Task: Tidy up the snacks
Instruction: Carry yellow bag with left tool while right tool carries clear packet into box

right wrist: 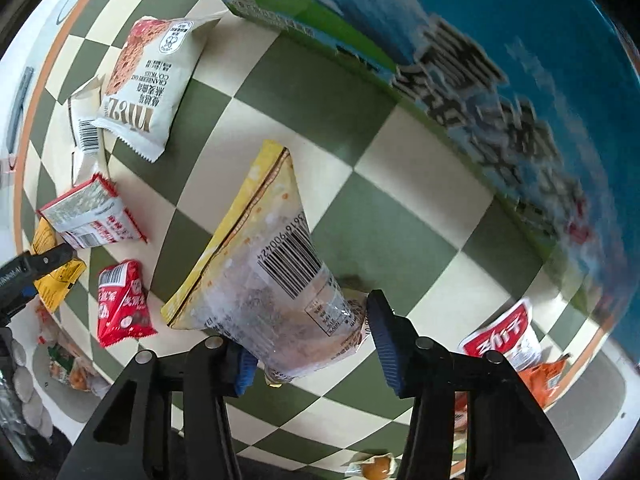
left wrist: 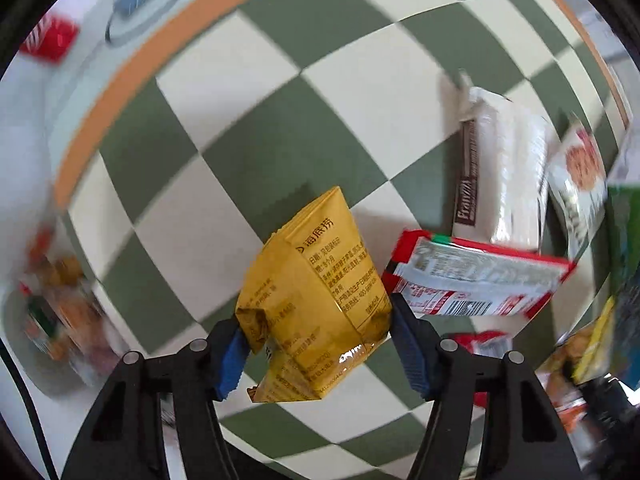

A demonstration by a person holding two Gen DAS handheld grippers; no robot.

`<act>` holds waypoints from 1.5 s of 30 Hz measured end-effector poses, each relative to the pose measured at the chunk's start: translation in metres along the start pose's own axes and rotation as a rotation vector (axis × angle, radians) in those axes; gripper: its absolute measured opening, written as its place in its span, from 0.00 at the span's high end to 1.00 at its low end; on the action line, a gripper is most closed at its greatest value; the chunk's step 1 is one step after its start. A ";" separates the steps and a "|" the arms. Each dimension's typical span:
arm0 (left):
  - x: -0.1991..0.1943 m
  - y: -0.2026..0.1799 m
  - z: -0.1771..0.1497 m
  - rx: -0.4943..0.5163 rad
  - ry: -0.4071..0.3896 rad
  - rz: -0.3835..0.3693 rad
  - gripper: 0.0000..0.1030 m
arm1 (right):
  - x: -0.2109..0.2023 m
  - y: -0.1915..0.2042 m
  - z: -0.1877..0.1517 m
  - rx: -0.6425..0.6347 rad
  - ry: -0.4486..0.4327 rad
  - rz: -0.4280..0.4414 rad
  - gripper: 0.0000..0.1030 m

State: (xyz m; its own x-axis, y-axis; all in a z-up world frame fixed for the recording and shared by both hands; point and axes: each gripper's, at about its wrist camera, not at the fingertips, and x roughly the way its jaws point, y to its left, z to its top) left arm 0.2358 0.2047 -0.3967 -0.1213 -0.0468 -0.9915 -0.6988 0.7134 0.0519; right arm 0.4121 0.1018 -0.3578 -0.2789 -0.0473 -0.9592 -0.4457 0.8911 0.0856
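My left gripper (left wrist: 316,344) is shut on a yellow snack packet (left wrist: 316,292) and holds it above the checkered cloth (left wrist: 256,136). My right gripper (right wrist: 308,340) is shut on a clear-and-yellow snack bag with a barcode (right wrist: 264,264), also lifted over the cloth. In the right wrist view the left gripper's fingers (right wrist: 52,258) and the yellow packet (right wrist: 56,280) show at the far left. Loose on the cloth lie a red-and-white packet (left wrist: 476,280), a white packet with brown print (left wrist: 500,172) and a white cookie bag (right wrist: 152,80).
A large blue-and-green box (right wrist: 480,60) stands at the right of the cloth. A small red packet (right wrist: 120,304) and a red-and-white bag (right wrist: 504,336) lie near the front edge. A heap of mixed snacks (left wrist: 60,312) lies at the left on the white table.
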 end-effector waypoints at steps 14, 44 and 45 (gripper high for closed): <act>-0.107 -0.078 -0.072 0.319 -0.190 -0.096 0.41 | -0.068 -0.048 -0.068 0.158 -0.143 0.331 0.51; -0.158 -0.459 0.110 0.818 -0.215 -0.013 0.39 | -0.170 -0.312 0.067 0.725 -0.351 0.168 0.49; -0.153 -0.462 0.111 0.821 -0.199 -0.012 0.38 | -0.168 -0.314 0.070 0.733 -0.347 0.166 0.49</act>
State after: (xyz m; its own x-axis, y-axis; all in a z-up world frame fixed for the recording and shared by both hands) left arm 0.6554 -0.0397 -0.2822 0.0635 0.0113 -0.9979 0.0446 0.9989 0.0142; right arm 0.6583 -0.1388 -0.2424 0.0395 0.1454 -0.9886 0.2792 0.9483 0.1506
